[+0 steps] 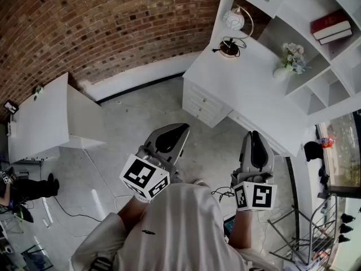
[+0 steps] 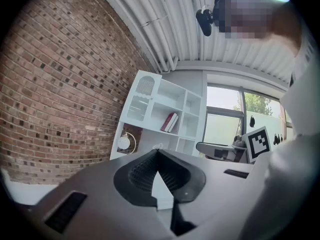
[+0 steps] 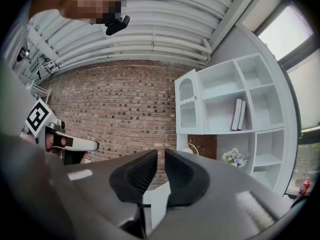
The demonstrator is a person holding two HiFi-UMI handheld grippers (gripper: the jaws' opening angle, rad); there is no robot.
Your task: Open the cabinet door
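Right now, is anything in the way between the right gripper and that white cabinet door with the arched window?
No, nothing visible. Only open air lies between the right gripper and the white arched-window cabinet door, high on the white shelf unit.

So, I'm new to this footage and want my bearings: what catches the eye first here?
A red brick wall fills the upper left of the head view. At right, a white shelf unit with red books rises above a white desk bearing a lamp and flowers. At the bottom, the left gripper and right gripper reach forward, empty.
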